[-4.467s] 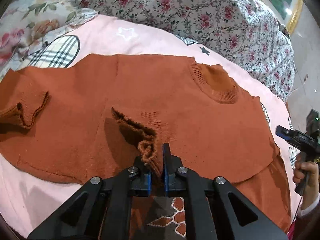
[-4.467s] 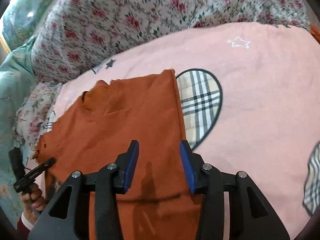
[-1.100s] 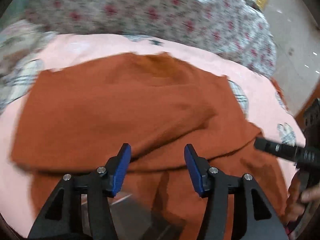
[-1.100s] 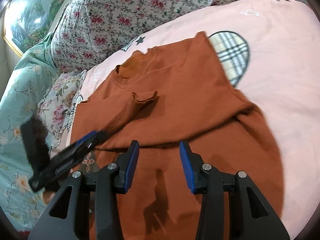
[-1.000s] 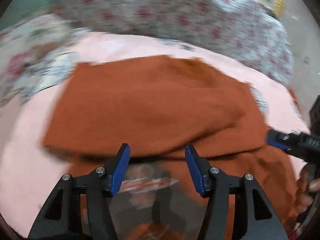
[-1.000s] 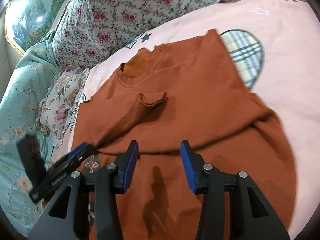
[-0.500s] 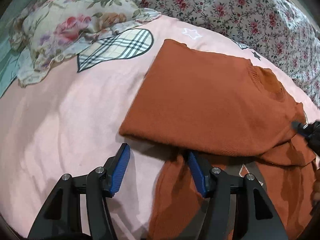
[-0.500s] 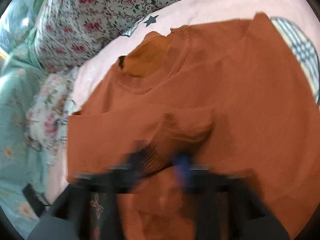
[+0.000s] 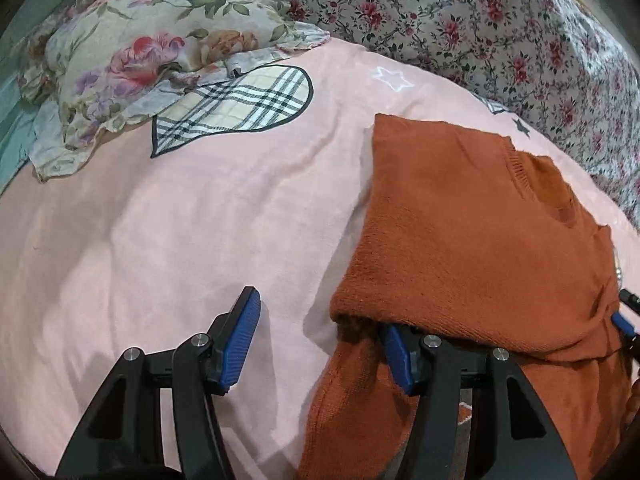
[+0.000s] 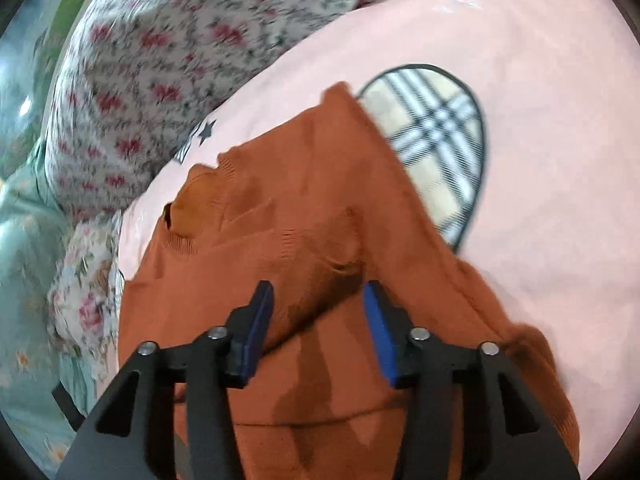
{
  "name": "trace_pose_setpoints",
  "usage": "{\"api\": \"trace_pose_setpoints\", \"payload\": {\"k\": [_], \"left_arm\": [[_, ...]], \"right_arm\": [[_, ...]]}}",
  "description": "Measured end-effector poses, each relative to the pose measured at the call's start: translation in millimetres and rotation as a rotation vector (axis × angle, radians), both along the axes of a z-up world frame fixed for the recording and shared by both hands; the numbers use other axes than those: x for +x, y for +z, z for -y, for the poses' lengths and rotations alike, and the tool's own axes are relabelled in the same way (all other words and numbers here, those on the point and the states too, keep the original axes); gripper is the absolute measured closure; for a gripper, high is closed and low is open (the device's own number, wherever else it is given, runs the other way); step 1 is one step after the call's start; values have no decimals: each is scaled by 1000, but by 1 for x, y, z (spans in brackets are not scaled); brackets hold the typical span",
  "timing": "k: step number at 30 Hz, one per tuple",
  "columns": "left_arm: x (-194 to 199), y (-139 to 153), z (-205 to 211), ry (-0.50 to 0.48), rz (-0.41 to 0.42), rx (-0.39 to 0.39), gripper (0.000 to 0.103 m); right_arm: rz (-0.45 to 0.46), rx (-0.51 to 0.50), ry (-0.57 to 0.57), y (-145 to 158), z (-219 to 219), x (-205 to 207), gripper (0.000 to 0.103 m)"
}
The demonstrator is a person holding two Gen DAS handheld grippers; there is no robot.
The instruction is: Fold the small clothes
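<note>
- Pink fleece blanket [image 9: 200,220] is our landmark: we see it spread under everything, printed with a plaid heart patch [image 9: 236,108], a white star outline [image 9: 392,79] and a small dark star [image 10: 206,131].
- We see a rose-print quilt [image 9: 500,28] bunched along the far edge of the blanket, and a large-flower pillow [image 9: 132,52] overlapping the blanket's far left corner, its frill touching the plaid heart patch.
- We find the rust-orange knit sweater [image 9: 472,240] lying on the blanket's right part in the left wrist view. Its upper layer is folded over a lower layer, and the ribbed neckline [image 10: 188,208] points toward the quilt.
- In the right wrist view, one far corner of the sweater reaches a second plaid patch [image 10: 436,140] on the blanket and covers its near edge.
- We hold the left gripper [image 9: 320,340] low over the blanket at the sweater's left edge, jaws apart. Its left finger [image 9: 240,336] is over bare blanket; its right finger [image 9: 396,356] is tucked under the overhanging folded edge.
- We hold the right gripper [image 10: 318,328] over the sweater's middle, jaws apart, clamping nothing; a raised fold of knit lies just beyond the tips. This view is blurred.
- Blue tips of the right gripper show at the sweater's right edge in the left wrist view.
</note>
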State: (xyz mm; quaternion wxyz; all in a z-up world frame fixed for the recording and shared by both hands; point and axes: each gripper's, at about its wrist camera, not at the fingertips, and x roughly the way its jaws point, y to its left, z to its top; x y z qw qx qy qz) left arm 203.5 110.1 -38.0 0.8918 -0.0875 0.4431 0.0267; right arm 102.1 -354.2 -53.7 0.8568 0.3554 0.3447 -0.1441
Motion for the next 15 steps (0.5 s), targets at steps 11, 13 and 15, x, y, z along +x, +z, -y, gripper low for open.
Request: {"api": "trace_pose_setpoints", "payload": {"k": [11,13,15], "left_arm": [[-8,-1,17,-26,-2,58,47],[-8,-1,19,-27,-2,65,47],[-8,-1,21,-34,-3,78,47]], "right_arm": [[-68,19,-73,-9,-46,26,47],[-107,-46,-108,-9,-57,37,47],[-153,-135,-99,-11,-67,52,47]]}}
